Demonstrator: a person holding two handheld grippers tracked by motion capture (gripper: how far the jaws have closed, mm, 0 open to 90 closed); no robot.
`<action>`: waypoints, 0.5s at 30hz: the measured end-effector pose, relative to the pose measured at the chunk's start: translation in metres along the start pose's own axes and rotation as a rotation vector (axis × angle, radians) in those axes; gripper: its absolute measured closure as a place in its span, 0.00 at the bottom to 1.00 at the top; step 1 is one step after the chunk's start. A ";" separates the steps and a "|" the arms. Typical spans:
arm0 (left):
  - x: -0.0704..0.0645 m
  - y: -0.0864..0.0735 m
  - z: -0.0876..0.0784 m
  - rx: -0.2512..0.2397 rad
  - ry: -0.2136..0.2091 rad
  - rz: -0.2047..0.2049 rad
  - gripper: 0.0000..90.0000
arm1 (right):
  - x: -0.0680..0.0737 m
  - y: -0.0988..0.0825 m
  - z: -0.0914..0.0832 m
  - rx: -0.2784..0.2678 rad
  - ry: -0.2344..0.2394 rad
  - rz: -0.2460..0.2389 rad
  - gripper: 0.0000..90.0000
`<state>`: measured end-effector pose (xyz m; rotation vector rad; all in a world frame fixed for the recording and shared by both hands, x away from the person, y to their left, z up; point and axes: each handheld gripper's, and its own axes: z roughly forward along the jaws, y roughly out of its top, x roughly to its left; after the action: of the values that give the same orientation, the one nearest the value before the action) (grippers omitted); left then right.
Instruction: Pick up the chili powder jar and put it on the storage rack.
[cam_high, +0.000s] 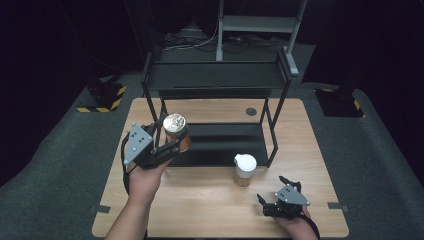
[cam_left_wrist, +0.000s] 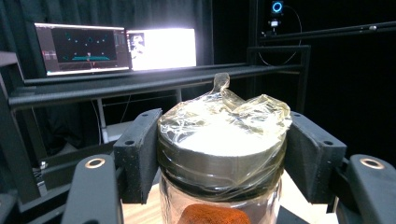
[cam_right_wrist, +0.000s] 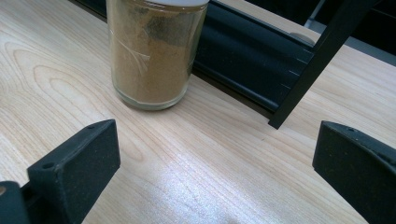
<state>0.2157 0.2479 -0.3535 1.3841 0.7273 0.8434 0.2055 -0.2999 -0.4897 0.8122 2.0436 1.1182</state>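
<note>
While the jar (cam_high: 176, 131) with the crinkled film over its lid hangs clear of the table, pinched at its neck between the jaws of the left gripper (cam_high: 167, 141), the job looks to me about half done — lifted, but not yet set anywhere. It sits just in front of the black shelf rack (cam_high: 217, 75), level with the lower tier, and my guess is that it is bound for one of those tiers; both look bare from here. In the left gripper view the pads press against the dark lid band on either side, with reddish-brown powder showing below.

A second jar (cam_high: 245, 169), white-lidded and full of tan powder, stands on the table just in front of the rack's right leg — untouched, so that one is probably left to do. The right gripper (cam_high: 277, 200) rests near the table's front edge, well short of the rack, its jaws spread wide and holding nothing.

Pale wooden table (cam_high: 210, 200), grey carpet round it. Beyond the rack, the room is dark, with two lit monitors (cam_left_wrist: 116, 46) glowing behind.
</note>
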 end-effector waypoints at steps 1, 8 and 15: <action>-0.001 0.002 0.002 -0.009 -0.001 0.005 0.38 | 0.000 0.000 0.000 0.000 0.000 -0.001 0.00; -0.002 0.008 0.011 -0.024 -0.005 0.010 0.38 | 0.000 0.000 0.000 -0.001 0.000 0.000 0.00; -0.002 0.019 0.020 -0.044 -0.004 0.016 0.38 | -0.001 -0.001 0.000 -0.004 0.002 0.004 0.00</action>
<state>0.2300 0.2357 -0.3331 1.3532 0.6917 0.8642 0.2055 -0.3007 -0.4901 0.8139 2.0416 1.1247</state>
